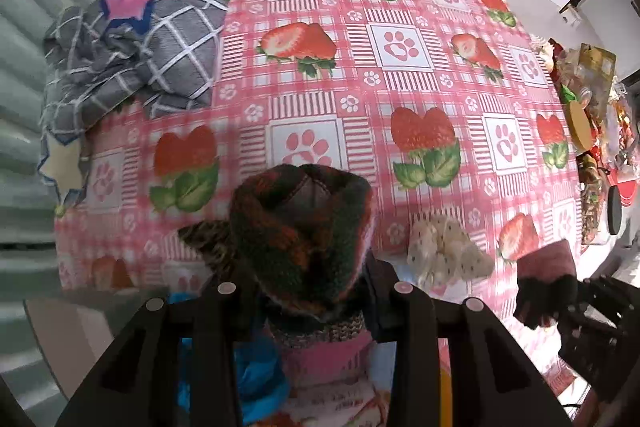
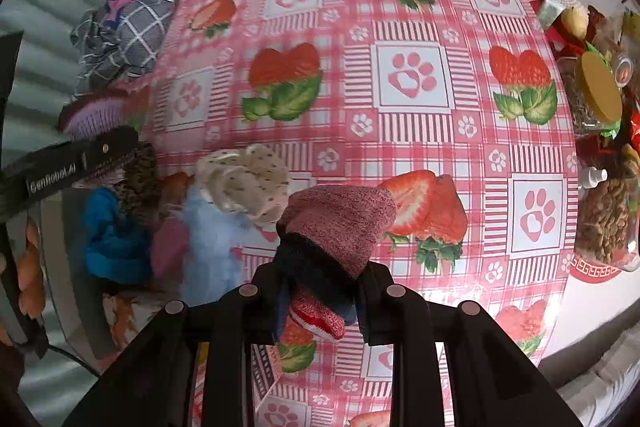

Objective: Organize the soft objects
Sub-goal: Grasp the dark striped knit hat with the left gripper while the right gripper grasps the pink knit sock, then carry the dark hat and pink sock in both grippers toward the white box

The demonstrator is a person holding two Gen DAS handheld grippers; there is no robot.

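Closest to you, the left gripper has its fingers clamped on a fuzzy dark green and orange knitted piece, held above the pink strawberry-print tabletop; your right gripper pinches a pink-and-navy knitted sock the same way. So both picks look done, but no placing yet. Left on the near edge are a cream dotted fabric bundle, a pale blue soft cloth and a bright blue knitted item, loosely heaped. At the far left corner, well apart, a grey checked quilt lies crumpled
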